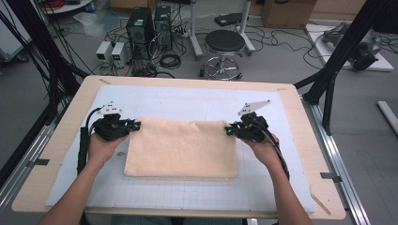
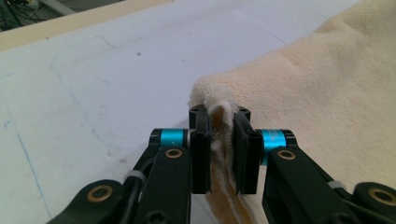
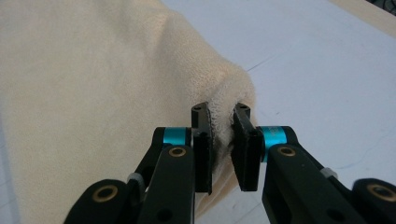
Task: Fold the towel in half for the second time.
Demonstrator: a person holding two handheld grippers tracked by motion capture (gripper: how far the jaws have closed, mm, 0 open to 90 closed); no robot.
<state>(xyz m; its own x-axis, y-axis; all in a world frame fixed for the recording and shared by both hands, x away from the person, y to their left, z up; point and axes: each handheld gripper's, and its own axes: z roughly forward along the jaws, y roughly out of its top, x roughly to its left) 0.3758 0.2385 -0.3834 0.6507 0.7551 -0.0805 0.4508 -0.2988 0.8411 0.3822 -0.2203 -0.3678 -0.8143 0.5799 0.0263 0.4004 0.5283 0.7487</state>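
Observation:
A cream towel point(image 1: 180, 147) lies folded on the white grid mat point(image 1: 187, 105), its far edge raised between both hands. My left gripper point(image 1: 135, 125) is shut on the towel's far left corner; in the left gripper view the cloth point(image 2: 299, 93) bunches up between the black jaws of that gripper point(image 2: 221, 116). My right gripper point(image 1: 229, 130) is shut on the far right corner, and the right gripper view has the towel point(image 3: 93, 93) pinched in its jaws point(image 3: 220, 114), with the fabric hanging off to the left.
The mat covers a wooden table point(image 1: 61, 140) with bare margins on all sides. Beyond the far edge stand a black stool point(image 1: 224, 47), computer towers point(image 1: 141, 28) and tangled cables on the floor. Black frame posts point(image 1: 338, 51) rise at the right.

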